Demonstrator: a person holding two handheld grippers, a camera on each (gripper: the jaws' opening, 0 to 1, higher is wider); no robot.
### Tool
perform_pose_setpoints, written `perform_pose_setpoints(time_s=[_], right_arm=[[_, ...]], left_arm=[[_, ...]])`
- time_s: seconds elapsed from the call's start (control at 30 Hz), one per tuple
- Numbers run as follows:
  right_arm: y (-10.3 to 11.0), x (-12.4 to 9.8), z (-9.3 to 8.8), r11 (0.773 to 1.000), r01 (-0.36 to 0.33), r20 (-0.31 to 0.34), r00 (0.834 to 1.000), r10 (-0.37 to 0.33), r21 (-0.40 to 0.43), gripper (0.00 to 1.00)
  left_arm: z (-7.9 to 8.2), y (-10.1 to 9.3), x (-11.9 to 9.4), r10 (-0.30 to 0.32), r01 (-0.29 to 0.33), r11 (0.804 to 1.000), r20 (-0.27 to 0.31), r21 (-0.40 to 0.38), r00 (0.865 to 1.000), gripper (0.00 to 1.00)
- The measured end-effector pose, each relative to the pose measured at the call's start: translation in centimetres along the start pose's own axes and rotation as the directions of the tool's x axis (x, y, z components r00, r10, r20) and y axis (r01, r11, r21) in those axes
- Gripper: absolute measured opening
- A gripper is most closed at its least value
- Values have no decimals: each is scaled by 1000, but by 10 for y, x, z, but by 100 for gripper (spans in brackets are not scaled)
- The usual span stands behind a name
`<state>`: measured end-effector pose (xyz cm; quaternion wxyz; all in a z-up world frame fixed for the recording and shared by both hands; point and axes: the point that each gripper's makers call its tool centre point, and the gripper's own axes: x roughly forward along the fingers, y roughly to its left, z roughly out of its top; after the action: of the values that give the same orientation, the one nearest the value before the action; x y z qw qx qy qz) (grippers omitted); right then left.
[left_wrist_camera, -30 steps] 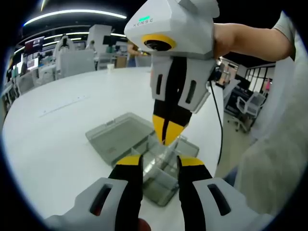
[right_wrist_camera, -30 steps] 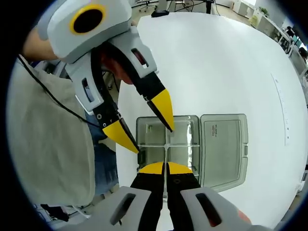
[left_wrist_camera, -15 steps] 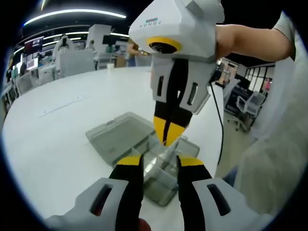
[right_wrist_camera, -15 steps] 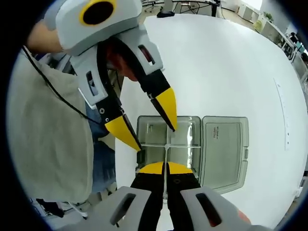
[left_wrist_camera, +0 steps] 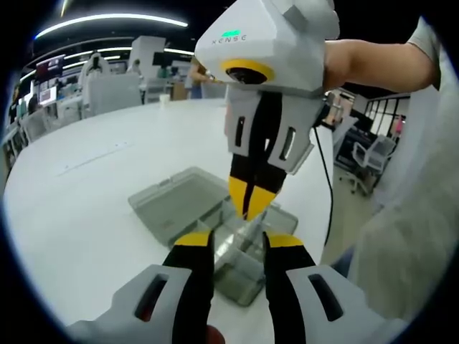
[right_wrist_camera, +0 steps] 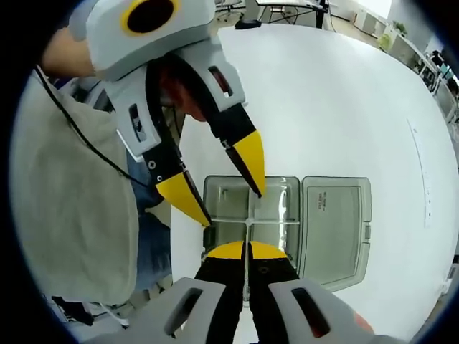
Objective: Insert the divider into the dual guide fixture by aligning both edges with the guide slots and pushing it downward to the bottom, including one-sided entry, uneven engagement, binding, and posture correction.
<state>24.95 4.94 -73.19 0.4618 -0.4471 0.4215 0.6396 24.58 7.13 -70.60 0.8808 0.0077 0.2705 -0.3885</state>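
Two grippers over the clear box (right_wrist_camera: 287, 222) on the desk (right_wrist_camera: 337, 93): right gripper (right_wrist_camera: 246, 249) points down, clenched on the thin divider (right_wrist_camera: 248, 215) standing inside; left gripper (right_wrist_camera: 226, 193) hovers released.

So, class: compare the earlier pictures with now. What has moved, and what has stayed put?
The right gripper has eased slightly down toward the box, jaws still pinched on the clear divider. The left gripper has drifted a little over the box, still open, holding nothing. The box and its open lid lie unmoved on the table.
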Motion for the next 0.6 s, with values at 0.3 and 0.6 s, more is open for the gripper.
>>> perform_pose_setpoints(time_s=[0.3, 0.6], right_arm=[[1, -2, -3, 1000, 10, 40, 999, -10, -4, 0], [-1, 0, -4, 1000, 18, 65, 998, -16, -19, 0]], left_arm=[[0, -2, 2, -5, 5, 1000, -1, 3, 1000, 24], [-2, -2, 2, -5, 5, 1000, -4, 3, 1000, 24]])
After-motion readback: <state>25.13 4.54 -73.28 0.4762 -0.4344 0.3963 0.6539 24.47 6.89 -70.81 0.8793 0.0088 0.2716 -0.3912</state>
